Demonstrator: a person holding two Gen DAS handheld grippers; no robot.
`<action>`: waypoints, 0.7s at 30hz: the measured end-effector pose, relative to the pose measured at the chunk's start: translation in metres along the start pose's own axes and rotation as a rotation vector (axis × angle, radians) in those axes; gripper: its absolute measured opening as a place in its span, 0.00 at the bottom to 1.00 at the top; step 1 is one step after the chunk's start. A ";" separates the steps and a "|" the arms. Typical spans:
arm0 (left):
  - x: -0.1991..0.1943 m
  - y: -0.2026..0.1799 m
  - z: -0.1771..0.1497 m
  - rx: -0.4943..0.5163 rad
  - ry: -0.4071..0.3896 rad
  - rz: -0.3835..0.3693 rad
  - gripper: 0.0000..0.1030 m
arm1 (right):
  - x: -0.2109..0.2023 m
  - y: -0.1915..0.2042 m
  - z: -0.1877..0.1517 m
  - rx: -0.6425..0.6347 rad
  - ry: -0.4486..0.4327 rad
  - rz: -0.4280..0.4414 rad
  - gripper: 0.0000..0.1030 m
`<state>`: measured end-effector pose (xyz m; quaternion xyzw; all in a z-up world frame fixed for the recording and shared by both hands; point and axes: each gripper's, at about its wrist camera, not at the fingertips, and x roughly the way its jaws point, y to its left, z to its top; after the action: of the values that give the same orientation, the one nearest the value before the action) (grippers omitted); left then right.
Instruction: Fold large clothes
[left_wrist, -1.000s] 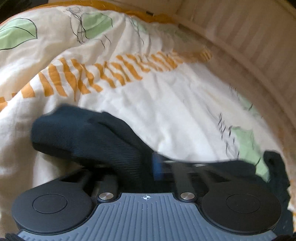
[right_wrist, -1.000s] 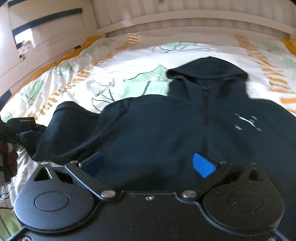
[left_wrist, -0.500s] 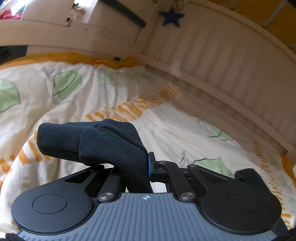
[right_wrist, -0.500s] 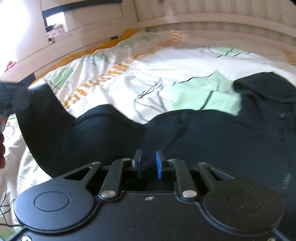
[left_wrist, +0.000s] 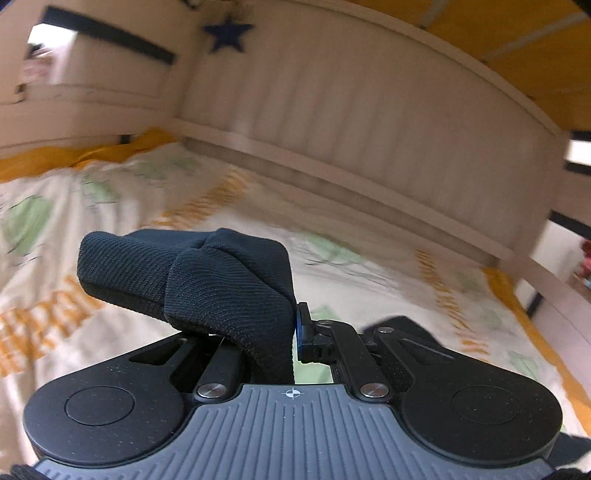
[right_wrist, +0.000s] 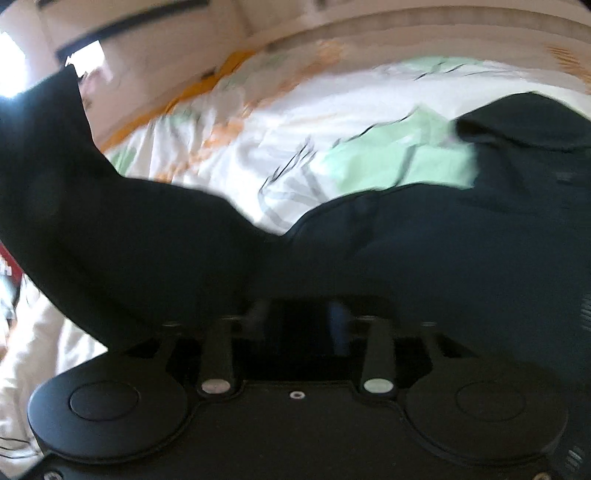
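A dark navy hoodie lies on a bed with a white duvet printed with green leaves and orange stripes. My left gripper is shut on the ribbed sleeve cuff and holds it lifted above the bed. In the right wrist view the sleeve rises to the upper left. My right gripper is shut on the hoodie's lower hem; dark cloth bunches over its fingers. The hood lies flat at the far right.
A cream slatted bed rail runs along the far side of the bed. A dark blue star hangs on the wall above it. A yellow sheet edge shows at the bed's far left.
My left gripper has lifted the cuff higher and swung its view towards the rail. My right gripper has shut on the hem and raised it; the sleeve now stretches upwards.
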<state>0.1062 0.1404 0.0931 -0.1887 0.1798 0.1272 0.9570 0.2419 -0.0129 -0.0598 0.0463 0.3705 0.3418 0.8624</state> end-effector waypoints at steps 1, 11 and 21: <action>0.002 -0.010 0.000 0.019 0.009 -0.023 0.05 | -0.016 -0.009 -0.002 0.019 -0.016 -0.017 0.60; 0.075 -0.133 -0.077 0.273 0.189 -0.168 0.08 | -0.135 -0.104 -0.036 0.166 -0.076 -0.251 0.61; 0.141 -0.206 -0.214 0.478 0.473 -0.199 0.47 | -0.186 -0.163 -0.079 0.304 -0.084 -0.362 0.64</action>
<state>0.2341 -0.1061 -0.0819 -0.0001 0.4019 -0.0596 0.9138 0.1875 -0.2670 -0.0580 0.1225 0.3836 0.1198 0.9075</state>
